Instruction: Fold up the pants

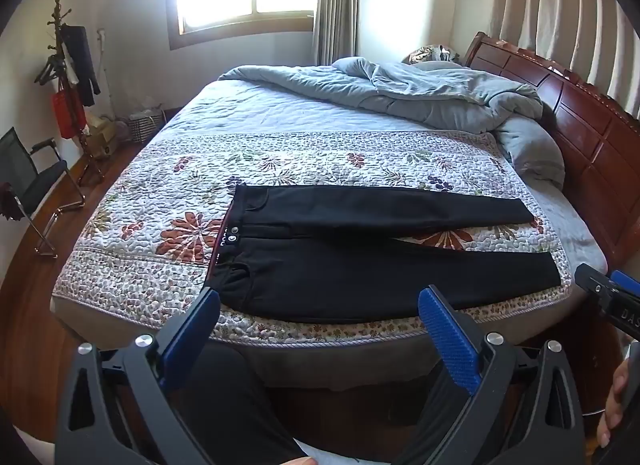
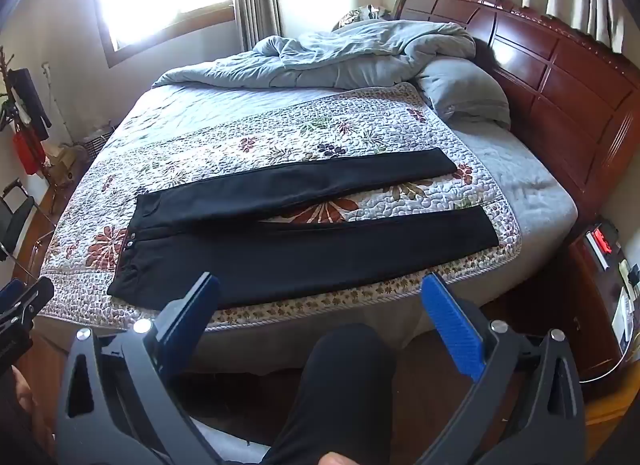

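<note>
- Black fabric pants [image 1: 360, 261] [image 2: 296, 241] lie flat and unfolded on the near part of the bed, long axis running left to right across it.
- The waistband, with two small metal buttons and a thin red inner edge, points left; both leg hems point right, toward the dark red wooden headboard [image 1: 560, 113] [image 2: 560, 65].
- The legs spread into a narrow V, the far leg angling away and the near leg lying parallel to the bed's near edge.
- The cloth looks smooth, matte and thick, with pocket seams near the waist.
- Under the pants is a white quilted bedspread with a floral print [image 1: 200, 193] [image 2: 240, 133], pebbly in texture; a rumpled grey duvet [image 1: 400, 89] [image 2: 340, 57] is heaped beyond.
- The left gripper [image 1: 320, 329] hangs in the air before the bed edge, its ribbed blue pads spread wide, holding nothing.
- The right gripper [image 2: 320, 317] is likewise spread wide and empty, short of the pants.
</note>
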The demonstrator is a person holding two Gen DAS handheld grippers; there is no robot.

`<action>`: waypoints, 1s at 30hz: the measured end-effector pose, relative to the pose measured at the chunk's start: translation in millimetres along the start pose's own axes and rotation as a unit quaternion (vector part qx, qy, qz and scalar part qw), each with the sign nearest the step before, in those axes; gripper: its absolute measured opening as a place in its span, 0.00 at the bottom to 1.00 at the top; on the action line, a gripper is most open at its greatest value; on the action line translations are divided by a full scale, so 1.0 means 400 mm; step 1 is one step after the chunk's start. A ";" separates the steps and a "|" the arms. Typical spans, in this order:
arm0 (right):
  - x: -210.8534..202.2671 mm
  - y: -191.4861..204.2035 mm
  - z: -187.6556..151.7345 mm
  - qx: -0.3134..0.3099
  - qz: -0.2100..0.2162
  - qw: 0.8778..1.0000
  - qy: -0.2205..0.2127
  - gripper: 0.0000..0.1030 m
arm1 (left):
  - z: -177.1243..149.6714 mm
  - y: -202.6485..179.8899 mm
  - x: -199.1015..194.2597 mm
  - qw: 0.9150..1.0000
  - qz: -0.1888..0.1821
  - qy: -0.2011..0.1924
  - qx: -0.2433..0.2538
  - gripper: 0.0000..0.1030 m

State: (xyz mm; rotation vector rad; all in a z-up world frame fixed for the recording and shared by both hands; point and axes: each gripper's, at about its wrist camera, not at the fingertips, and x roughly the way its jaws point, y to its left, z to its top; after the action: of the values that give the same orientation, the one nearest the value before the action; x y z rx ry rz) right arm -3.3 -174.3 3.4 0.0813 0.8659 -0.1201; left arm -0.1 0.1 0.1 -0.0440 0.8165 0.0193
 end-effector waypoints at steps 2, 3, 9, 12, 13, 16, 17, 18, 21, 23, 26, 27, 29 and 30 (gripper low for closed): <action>-0.001 0.000 0.000 0.000 0.000 1.000 -0.001 0.98 | 0.000 0.001 0.000 1.000 0.000 0.000 0.000 0.96; -0.001 0.001 0.000 0.000 0.000 1.000 0.000 0.97 | 0.001 0.002 0.001 1.000 0.000 0.001 0.000 0.96; -0.003 0.001 -0.001 0.001 0.001 1.000 0.001 0.97 | 0.000 0.000 -0.001 1.000 0.000 -0.001 0.002 0.96; -0.003 0.002 -0.001 0.001 0.001 1.000 0.001 0.97 | 0.010 0.018 -0.008 1.000 0.000 -0.001 0.003 0.96; -0.003 0.002 -0.001 0.001 0.001 1.000 0.001 0.97 | 0.011 0.021 -0.009 1.000 0.000 0.000 0.003 0.96; -0.004 0.005 0.000 0.001 0.001 1.000 0.003 0.98 | 0.010 0.017 -0.001 1.000 0.003 -0.001 0.003 0.96; -0.005 0.007 0.000 0.000 0.000 1.000 0.003 0.98 | 0.011 0.021 -0.001 1.000 0.002 -0.001 0.003 0.96; -0.004 0.004 -0.003 0.001 0.001 1.000 0.003 0.97 | 0.008 0.014 -0.001 1.000 0.002 0.000 0.002 0.96; -0.004 0.001 -0.002 0.002 0.001 1.000 0.002 0.98 | 0.005 0.013 0.008 1.000 0.003 0.000 0.002 0.96; -0.006 -0.002 0.000 0.003 0.001 1.000 0.003 0.98 | 0.001 0.000 0.001 1.000 0.005 -0.002 0.003 0.96; -0.007 -0.003 0.001 0.003 0.001 1.000 0.003 0.97 | 0.001 0.000 0.001 1.000 0.005 -0.002 0.004 0.96; -0.006 -0.004 0.000 0.003 0.002 1.000 0.003 0.97 | 0.001 0.000 0.002 1.000 0.004 -0.002 0.003 0.96; -0.006 -0.003 0.000 0.003 0.001 1.000 0.003 0.97 | 0.000 -0.001 -0.001 1.000 0.004 -0.002 0.004 0.96; -0.006 -0.004 0.000 0.003 0.001 1.000 0.003 0.97 | 0.001 0.000 -0.001 1.000 0.004 -0.002 0.004 0.96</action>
State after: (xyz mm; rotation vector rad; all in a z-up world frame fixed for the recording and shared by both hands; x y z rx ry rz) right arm -5.1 -175.6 5.0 0.0880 0.8710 -0.1202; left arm 0.0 0.0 0.4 -0.0332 0.8124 0.0227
